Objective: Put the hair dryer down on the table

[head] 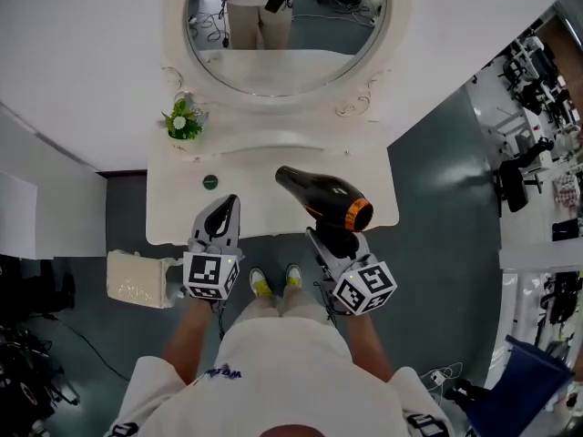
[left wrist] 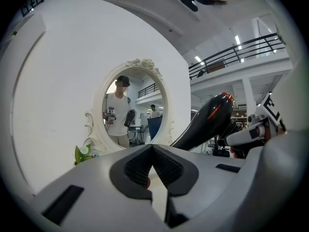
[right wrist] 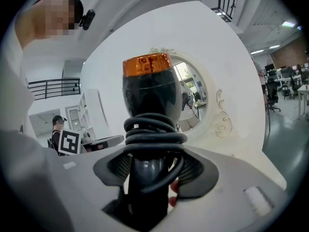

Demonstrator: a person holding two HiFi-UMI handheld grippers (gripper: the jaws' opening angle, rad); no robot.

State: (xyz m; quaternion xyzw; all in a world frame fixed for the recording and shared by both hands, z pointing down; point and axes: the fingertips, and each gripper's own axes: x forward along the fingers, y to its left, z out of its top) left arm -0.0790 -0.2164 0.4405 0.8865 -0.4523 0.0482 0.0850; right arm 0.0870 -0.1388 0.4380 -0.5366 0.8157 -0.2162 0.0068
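Dryer (head: 323, 198): over the table (head: 264, 209), apparently not resting yet.
Right gripper (head: 330, 240): clamped on its handle.
Left gripper (head: 221, 215): jaws together, empty.
Left to do: lower, set down, release.

Left gripper (head: 221, 209) and right gripper (head: 330, 244): pale grey moulded shells, each topped by a white cube (head: 211, 276) bearing black square markers. Jaw pads (left wrist: 137, 166) were black, ribbed and wedge-shaped. The person wore a white short-sleeved T-shirt (head: 273, 371) with small dark print, pale trousers (head: 273, 306) and white shoes (head: 260, 283) with yellow-green fronts.
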